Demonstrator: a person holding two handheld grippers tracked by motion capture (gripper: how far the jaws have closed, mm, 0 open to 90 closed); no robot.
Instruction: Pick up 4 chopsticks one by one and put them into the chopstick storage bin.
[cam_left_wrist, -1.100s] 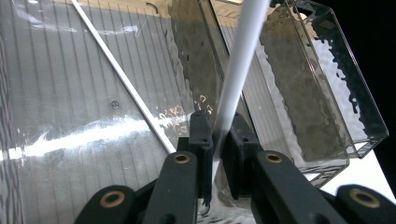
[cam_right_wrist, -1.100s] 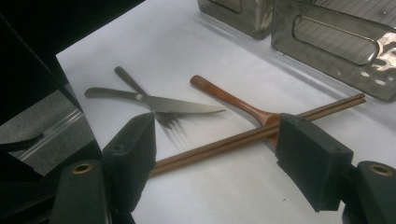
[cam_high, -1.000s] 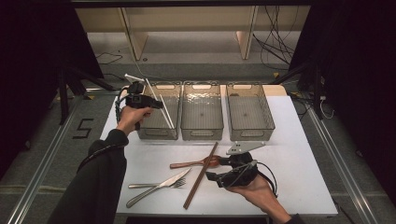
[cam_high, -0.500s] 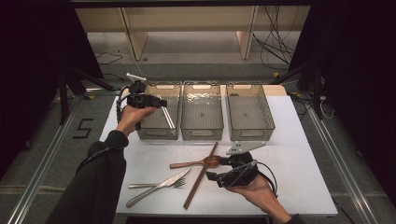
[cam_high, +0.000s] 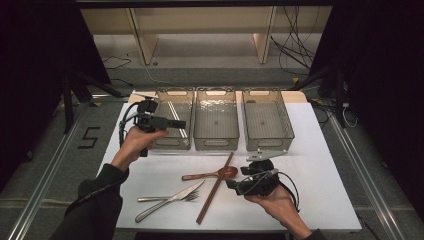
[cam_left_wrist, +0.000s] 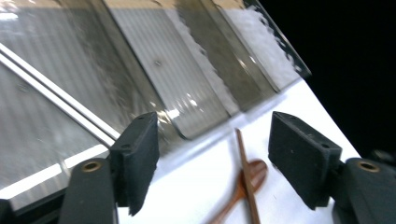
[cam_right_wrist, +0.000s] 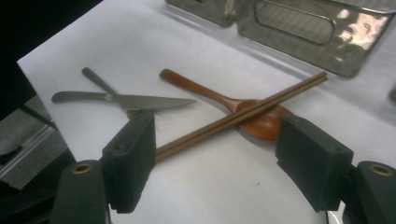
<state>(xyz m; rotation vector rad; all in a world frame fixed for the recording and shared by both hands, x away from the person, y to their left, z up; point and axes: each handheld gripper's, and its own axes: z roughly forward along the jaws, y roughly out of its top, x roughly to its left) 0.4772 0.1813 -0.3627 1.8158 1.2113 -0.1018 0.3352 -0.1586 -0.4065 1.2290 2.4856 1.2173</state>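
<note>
Your left claw (cam_high: 181, 125): jaws just opened, now wide, empty. Pale chopsticks (cam_high: 172, 111), earlier held above left bin (cam_high: 165, 143), now lie inside it: drop done. Your right claw (cam_high: 231, 184): wide, hovering over brown chopsticks (cam_high: 216, 187) crossing wooden spoon (cam_high: 210, 174) on table (cam_high: 320, 165); likely next pick.

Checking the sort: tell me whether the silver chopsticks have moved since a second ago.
Yes. The silver chopsticks were held tilted above the left bin; now they lie inside it. The left gripper, fingers just opened, is empty.
</note>
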